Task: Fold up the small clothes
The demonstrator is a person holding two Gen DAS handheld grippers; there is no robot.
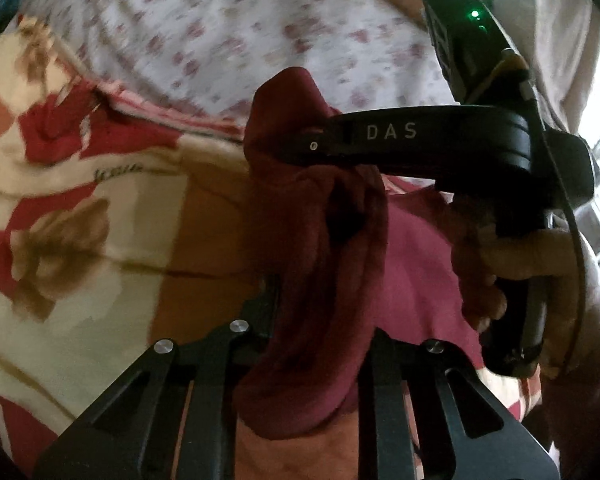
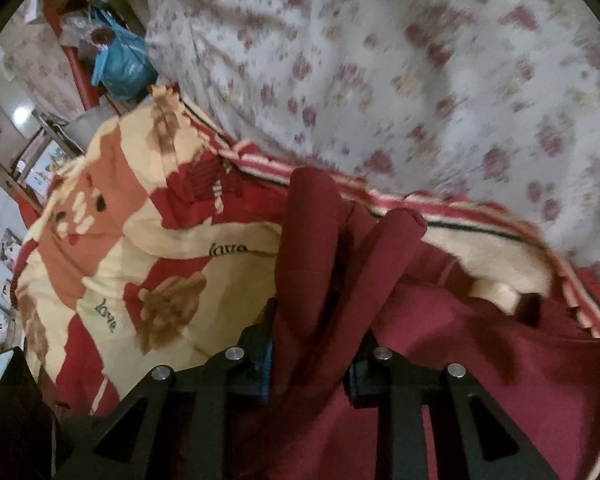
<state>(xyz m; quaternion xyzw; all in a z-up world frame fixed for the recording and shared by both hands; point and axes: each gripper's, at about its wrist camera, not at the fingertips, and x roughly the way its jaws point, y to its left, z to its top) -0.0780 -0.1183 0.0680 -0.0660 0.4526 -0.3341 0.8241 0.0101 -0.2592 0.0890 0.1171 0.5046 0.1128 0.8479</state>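
Observation:
A dark red garment (image 1: 320,264) hangs bunched between my two grippers above the bed. My left gripper (image 1: 324,320) is shut on a thick fold of it, which spills down between the fingers. In the left wrist view my right gripper (image 1: 300,148), black and marked DAS, comes in from the right and pinches the cloth's upper edge. In the right wrist view my right gripper (image 2: 312,344) is shut on the same garment (image 2: 324,248), whose rolled folds stick up past the fingertips while the rest (image 2: 480,380) trails to the lower right.
A cream and red bear-print blanket (image 1: 80,216) covers the bed; it also shows in the right wrist view (image 2: 140,264). A white sheet with red flowers (image 2: 400,72) lies behind. A blue bag (image 2: 120,64) and clutter sit far left.

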